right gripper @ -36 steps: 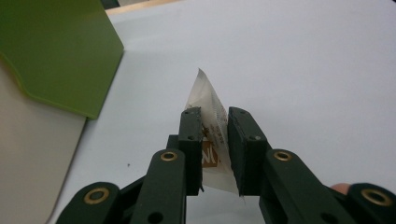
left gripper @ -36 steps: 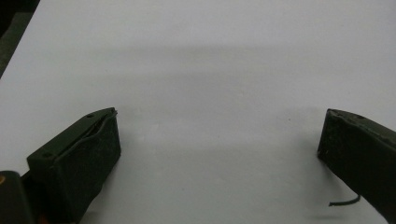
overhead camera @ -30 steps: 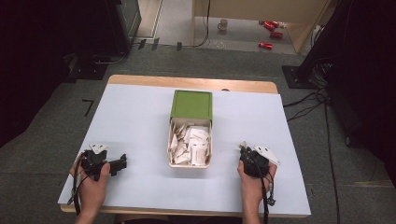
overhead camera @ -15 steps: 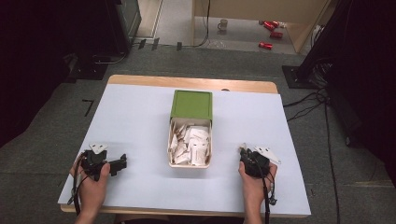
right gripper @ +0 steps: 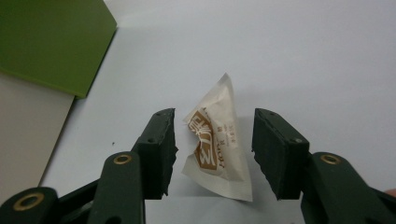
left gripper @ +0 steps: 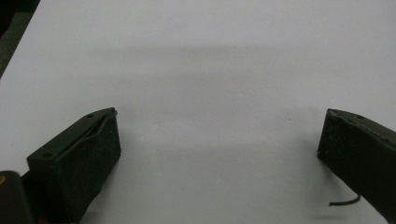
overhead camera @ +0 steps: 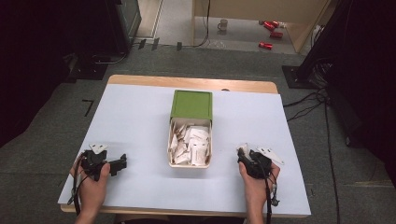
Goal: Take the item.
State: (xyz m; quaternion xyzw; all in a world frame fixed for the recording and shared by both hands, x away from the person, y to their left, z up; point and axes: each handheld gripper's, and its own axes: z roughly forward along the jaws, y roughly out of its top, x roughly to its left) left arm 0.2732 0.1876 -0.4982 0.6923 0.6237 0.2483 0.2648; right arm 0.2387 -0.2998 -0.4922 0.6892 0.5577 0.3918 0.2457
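We see a box in the middle of the tabletop, full of little white packets. Its green lid lies at its 12 o'clock side. One packet, white with brown print, lies on the tabletop at the box's 3 o'clock, between our right gripper's fingers, which have just been opening and do not press it. Our left gripper rests at 9 o'clock, fingers wide.

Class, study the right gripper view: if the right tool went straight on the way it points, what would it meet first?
Probably the small white packet, lying on the table between the right tool's just-opened jaws; beyond it, bare tabletop.
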